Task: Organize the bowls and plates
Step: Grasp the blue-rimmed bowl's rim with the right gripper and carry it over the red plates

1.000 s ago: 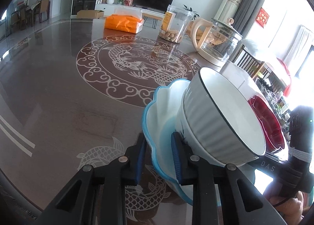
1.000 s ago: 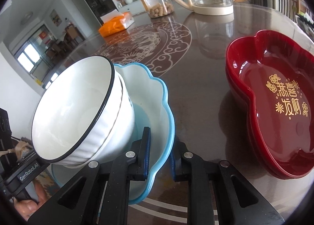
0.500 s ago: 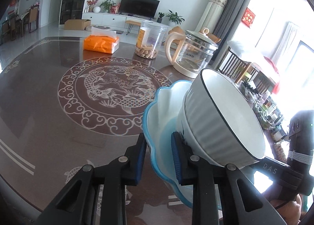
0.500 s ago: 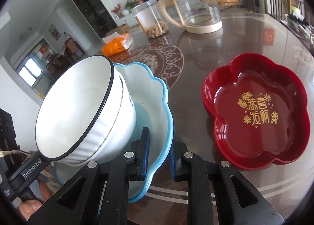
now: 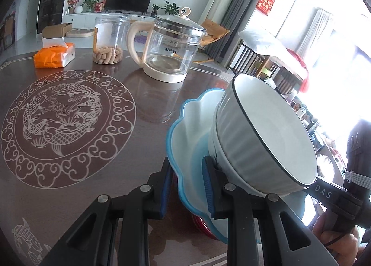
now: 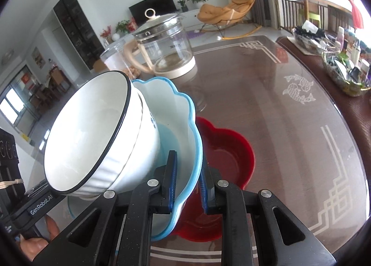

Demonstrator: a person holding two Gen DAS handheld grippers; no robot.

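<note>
A blue scalloped plate [image 5: 187,131] [image 6: 178,113] carries stacked white ribbed bowls with a dark rim [image 5: 266,133] [image 6: 97,133]. My left gripper [image 5: 186,177] is shut on one edge of the plate and my right gripper [image 6: 187,173] is shut on the opposite edge. The plate is held in the air, tilted, over a red flower-shaped plate [image 6: 227,150] that lies on the table; only a red sliver of it [image 5: 199,224] shows in the left wrist view.
A glass kettle [image 5: 169,50] [image 6: 164,50], a jar of snacks [image 5: 111,38] and an orange tissue pack [image 5: 54,55] stand at the far side of the brown patterned table [image 5: 69,113]. A cluttered tray [image 6: 336,57] sits beyond the table's right edge.
Both grippers have carried the blue plate and bowls rightward over the red plate, which now lies beneath them. The view has swung toward the kettle.
</note>
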